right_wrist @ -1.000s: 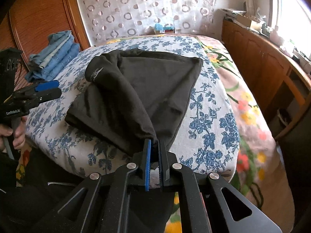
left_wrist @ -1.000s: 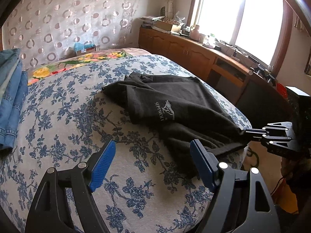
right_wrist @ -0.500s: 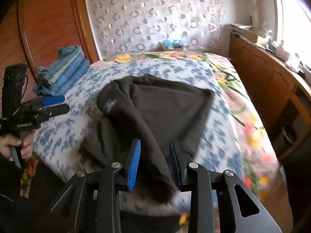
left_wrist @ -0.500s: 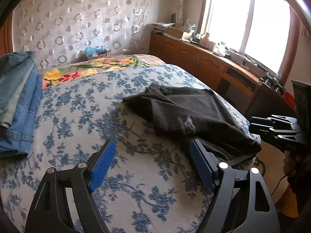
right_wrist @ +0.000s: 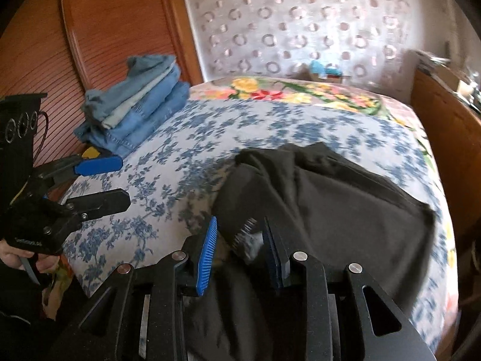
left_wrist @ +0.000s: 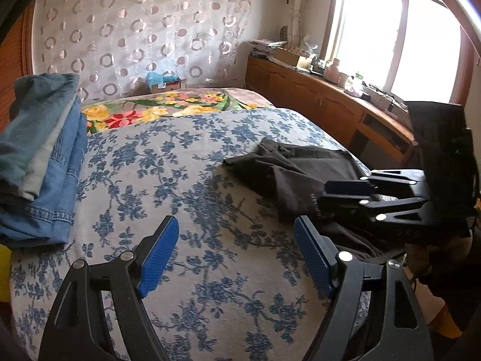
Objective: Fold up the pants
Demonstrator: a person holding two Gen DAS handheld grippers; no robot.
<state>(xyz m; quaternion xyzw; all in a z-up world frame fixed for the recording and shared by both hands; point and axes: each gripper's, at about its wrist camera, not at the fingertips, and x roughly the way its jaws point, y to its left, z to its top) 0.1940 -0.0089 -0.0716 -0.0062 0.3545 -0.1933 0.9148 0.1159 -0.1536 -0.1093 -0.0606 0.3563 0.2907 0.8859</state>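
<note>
Both my grippers are spread and holding nothing, left [left_wrist: 236, 252] over bare bedspread [left_wrist: 168, 162], right [right_wrist: 240, 248] over the pants [right_wrist: 345, 210] bunched at 3 o'clock by the bed edge, so honestly they could slide off if I grab sloppy.

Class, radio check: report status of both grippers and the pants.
Left gripper open, over bare bedspread. Right gripper open, jaws above black pants, nothing gripped. Pants rumpled at bed edge, unfolded. Folded jeans stack far side, clear.
</note>
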